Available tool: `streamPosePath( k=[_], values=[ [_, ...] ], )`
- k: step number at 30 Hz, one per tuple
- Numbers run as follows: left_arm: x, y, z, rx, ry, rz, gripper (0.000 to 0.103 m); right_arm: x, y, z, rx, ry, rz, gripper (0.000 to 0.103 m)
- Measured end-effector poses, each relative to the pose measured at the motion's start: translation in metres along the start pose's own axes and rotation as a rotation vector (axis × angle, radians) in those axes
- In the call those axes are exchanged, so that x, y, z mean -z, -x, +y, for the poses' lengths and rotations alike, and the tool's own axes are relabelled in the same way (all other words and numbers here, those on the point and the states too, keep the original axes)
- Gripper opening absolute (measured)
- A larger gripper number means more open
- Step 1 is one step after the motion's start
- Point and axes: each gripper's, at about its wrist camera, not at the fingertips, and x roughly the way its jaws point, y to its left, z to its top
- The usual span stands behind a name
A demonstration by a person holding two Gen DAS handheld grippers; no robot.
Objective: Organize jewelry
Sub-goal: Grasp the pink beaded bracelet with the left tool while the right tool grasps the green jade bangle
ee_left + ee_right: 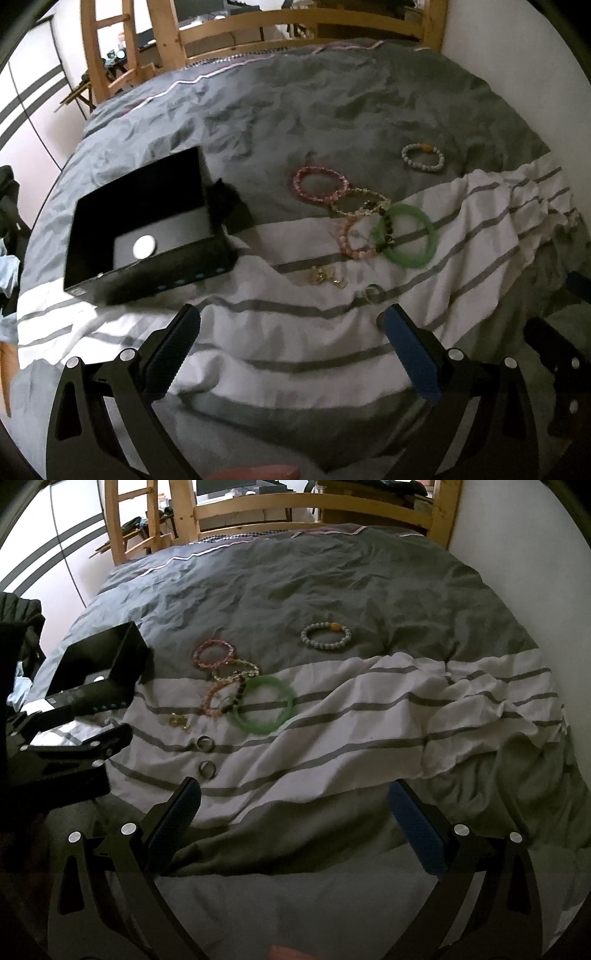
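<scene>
Bracelets on the striped duvet — left gripper and right gripper both wide, empty.

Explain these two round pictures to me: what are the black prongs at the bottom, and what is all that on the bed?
Each picture comes from a wide-angle camera on a hand-held two-finger gripper, looking along its fingers. One shows the left gripper, the other the right gripper; both are open and hold nothing. They hover over a bed with a grey and white striped duvet. On it lie a green bangle, several beaded bracelets, one pale beaded bracelet lying apart, two rings and a small gold piece. At the left sits an open black box with a round silver object inside.
</scene>
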Motion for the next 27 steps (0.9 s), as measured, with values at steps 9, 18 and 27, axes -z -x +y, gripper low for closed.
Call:
streamPosePath(
  k=[9,18,27],
  values=[
    [-0.040,-0.028,-0.009,0.076,0.001,0.026,0.098,-0.016,-0.017,-0.006,0.027,0.012,-0.004,0.100],
    [-0.082,-0.081,-0.013,0.083,0.016,0.074,0.098,-0.028,-0.051,0.008,0.015,0.077,0.032,0.100],
    [-0.118,-0.134,-0.022,0.014,-0.017,0.076,0.098,-0.065,-0.113,0.028,0.015,0.120,0.095,0.100]
  ],
)
